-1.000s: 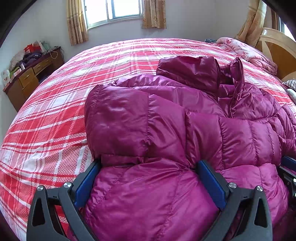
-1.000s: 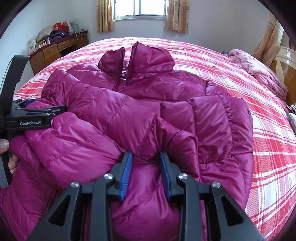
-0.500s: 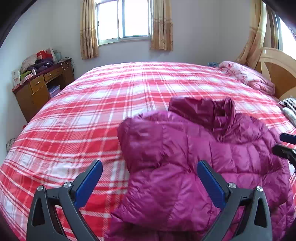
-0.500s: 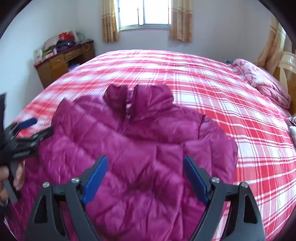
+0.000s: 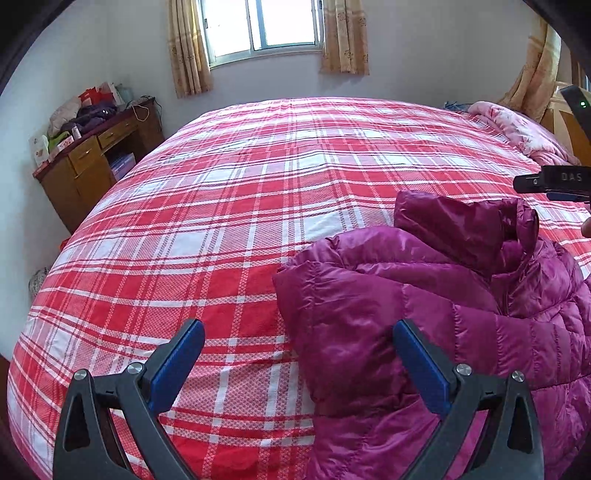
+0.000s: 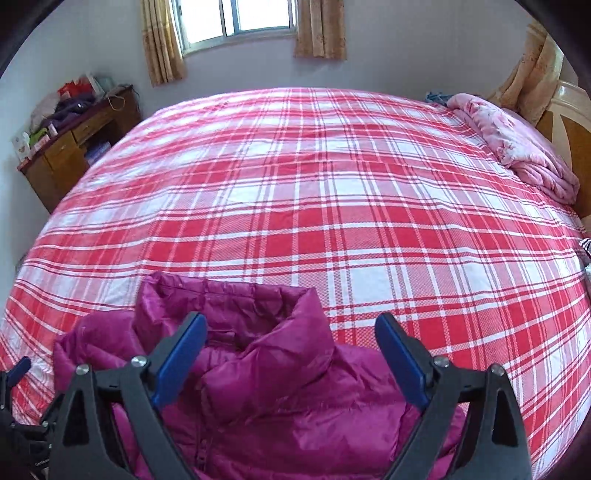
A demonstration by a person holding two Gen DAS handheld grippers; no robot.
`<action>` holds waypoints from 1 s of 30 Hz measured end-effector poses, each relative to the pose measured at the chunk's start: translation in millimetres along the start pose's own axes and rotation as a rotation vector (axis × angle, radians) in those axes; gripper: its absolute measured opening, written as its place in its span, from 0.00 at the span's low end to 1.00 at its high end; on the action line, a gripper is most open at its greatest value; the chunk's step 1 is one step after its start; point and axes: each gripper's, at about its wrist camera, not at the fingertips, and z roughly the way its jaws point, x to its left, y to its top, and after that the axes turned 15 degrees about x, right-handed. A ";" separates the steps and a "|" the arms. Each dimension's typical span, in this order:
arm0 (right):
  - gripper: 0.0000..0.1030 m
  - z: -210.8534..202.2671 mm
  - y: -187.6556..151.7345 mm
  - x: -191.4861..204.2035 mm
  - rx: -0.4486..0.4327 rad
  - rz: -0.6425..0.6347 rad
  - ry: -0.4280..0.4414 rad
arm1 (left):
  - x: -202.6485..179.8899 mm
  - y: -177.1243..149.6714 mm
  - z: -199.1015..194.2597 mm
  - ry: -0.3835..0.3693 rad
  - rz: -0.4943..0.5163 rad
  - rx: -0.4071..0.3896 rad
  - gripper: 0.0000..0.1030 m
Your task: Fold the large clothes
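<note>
Red-and-white plaid bedspread (image 5: 229, 206) covers the bed; a wooden desk (image 5: 92, 166) stands by the wall. The magenta down jacket (image 5: 424, 302) lies on the near part of the bedspread. My left gripper (image 5: 299, 354) and right gripper (image 6: 290, 350) hover above it, jaws spread wide, holding nothing.

The jacket (image 5: 424, 314) lies on the near part of the bed (image 5: 258, 206), its collar (image 6: 236, 310) toward the window (image 6: 240, 18). The left tool (image 5: 299, 362) hangs over the jacket's left edge, the right tool (image 6: 291, 354) over the collar (neither touching it). A desk (image 5: 88, 162) stands left of the bed; a quilt (image 6: 517, 144) lies at its far right.
</note>
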 end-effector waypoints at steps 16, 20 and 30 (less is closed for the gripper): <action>0.09 -0.3 -65.5 -34.1 0.002 -0.082 -0.018 | -57.5 93.5 -25.3 -0.069 0.023 -0.110 0.99; 0.09 2.0 -68.9 -38.6 -0.026 -0.064 0.009 | -94.0 120.2 -3.3 -0.002 0.075 -0.105 0.99; 0.09 16.8 -83.3 -55.0 -0.041 -0.049 0.019 | -87.1 55.0 53.7 0.166 0.193 0.089 0.99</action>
